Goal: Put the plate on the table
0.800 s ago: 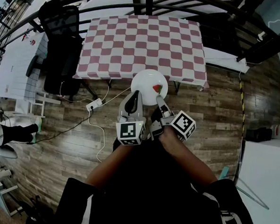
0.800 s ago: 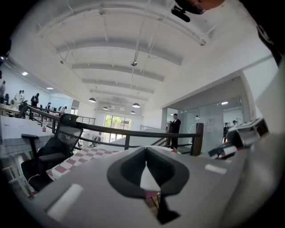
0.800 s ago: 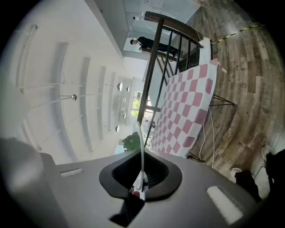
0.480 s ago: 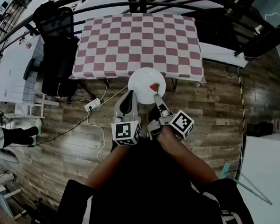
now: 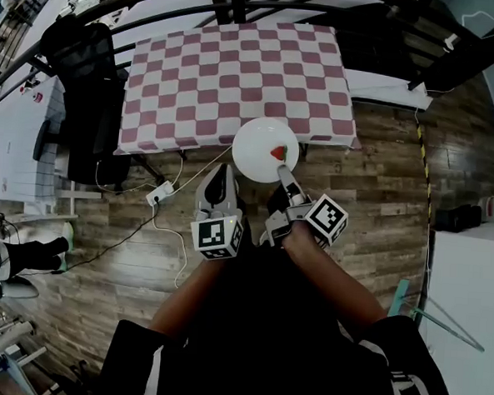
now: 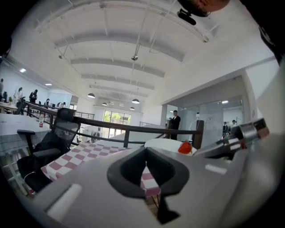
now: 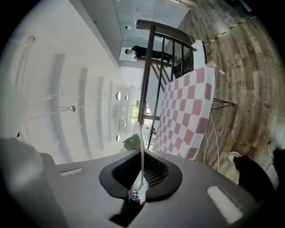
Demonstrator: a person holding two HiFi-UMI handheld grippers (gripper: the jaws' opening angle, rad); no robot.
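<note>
White plate, rim clamped edge-on in the right gripper as its own view shows, overlaps the checked table's near edge from above. Left gripper closed, empty.

Plate: white, red motif with green near rim. Tablecloth: dark red and white check. Floor: brown wood-plank grain. Chair: black. Power strip: white, white cable.

Bright, even light fills the hall, with ceiling lamps and far windows glowing. Fisheye distortion curves all edges into black corners; close foreground blurs.
</note>
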